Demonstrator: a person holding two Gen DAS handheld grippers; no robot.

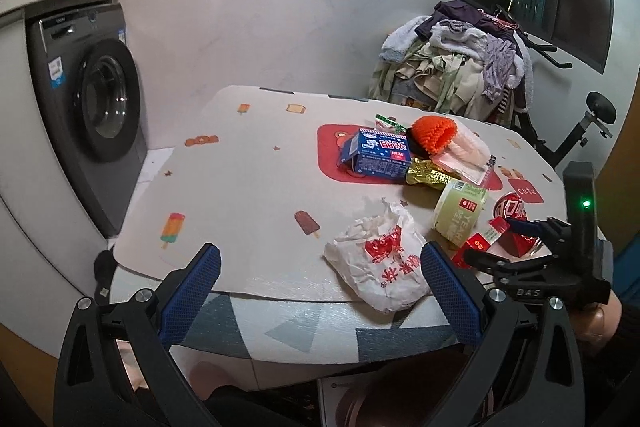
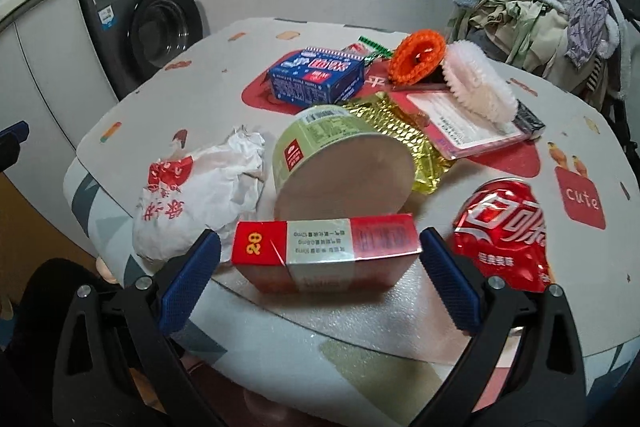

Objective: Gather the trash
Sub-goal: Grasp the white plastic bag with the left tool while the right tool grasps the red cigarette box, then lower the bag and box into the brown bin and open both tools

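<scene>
Left gripper [image 1: 320,267]: fingers spread wide, holding nothing, at the near edge of the tabletop [image 1: 248,195].
Right gripper [image 2: 320,255]: fingers spread either side of the red box [image 2: 326,251]; the box lies between them, not pinched.
Red box: lying on its side at the near edge, just in front of the tub [image 2: 340,167].
Paper bag [image 1: 380,259]: crumpled, white with red print, just beyond the left gripper's right finger.
Tub: green, tipped on its side, base toward the right camera, touching the gold wrapper [image 2: 400,139].
Can [image 2: 504,231]: crushed, red, right of the box.
Blue carton [image 2: 316,77]: farther back on a red patch of the mat.
Orange knit [image 2: 418,57]: beside a white brush [image 2: 480,87] at the far side.
Washer [image 1: 88,99]: left of the tabletop.
</scene>
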